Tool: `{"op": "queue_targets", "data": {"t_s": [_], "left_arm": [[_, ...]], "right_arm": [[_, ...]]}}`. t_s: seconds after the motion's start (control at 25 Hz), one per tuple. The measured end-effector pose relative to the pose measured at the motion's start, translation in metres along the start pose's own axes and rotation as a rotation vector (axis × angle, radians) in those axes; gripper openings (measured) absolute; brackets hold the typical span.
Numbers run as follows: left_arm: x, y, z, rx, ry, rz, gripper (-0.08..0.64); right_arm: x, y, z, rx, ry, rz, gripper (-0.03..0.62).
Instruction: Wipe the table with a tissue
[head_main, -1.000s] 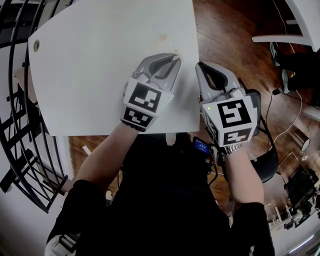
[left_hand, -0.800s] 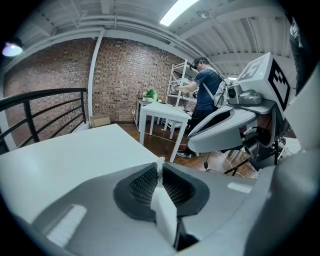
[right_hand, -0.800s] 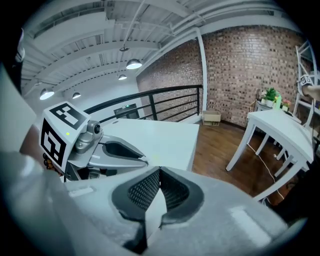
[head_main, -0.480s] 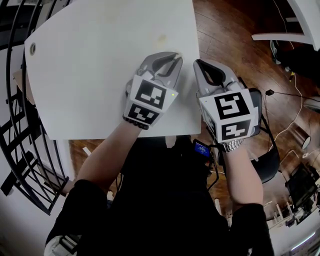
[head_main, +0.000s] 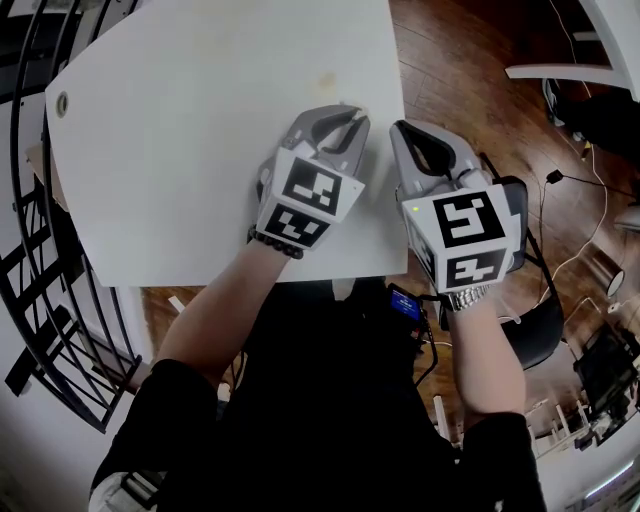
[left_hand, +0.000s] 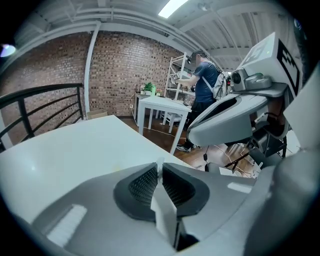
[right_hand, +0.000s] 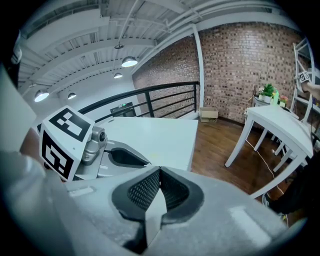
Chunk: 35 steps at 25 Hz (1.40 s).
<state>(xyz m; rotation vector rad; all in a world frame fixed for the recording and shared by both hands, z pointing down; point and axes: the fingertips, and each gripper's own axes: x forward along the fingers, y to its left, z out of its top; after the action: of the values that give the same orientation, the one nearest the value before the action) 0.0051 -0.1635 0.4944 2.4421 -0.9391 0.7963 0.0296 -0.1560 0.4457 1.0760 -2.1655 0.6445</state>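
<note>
Since wiping needs paper at the tips, the left gripper (head_main: 352, 115) is clamped on a thin sliver of tissue (left_hand: 159, 164) low over the table (head_main: 200, 130) (a faint stain (head_main: 325, 80) lies just ahead). The right gripper (head_main: 402, 132), jaws together and seemingly empty, hangs alongside at the table's edge.

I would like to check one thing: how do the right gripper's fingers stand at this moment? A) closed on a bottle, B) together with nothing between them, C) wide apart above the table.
B: in the right gripper view, the right gripper has its fingers meeting at the tips, with nothing held between them.
</note>
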Motion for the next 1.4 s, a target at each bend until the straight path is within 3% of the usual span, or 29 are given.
{"op": "queue_targets", "data": {"t_s": [0.56,1.08,1.4], "left_arm": [[0.013,0.003,-0.005,0.068,0.036,0.000,0.041],[0.018,0.023,-0.004,0.049,0.037,0.029,0.040],[0.019,0.034,-0.004,0.067,0.089,0.053,0.040]], "right_arm": [[0.012,-0.001,0.003,0.011,-0.003,-0.004,-0.008],[0.028,-0.005,0.009,0.023,-0.003,0.002,-0.008],[0.033,-0.003,0.014,0.022,-0.007,0.011,-0.008]]}}
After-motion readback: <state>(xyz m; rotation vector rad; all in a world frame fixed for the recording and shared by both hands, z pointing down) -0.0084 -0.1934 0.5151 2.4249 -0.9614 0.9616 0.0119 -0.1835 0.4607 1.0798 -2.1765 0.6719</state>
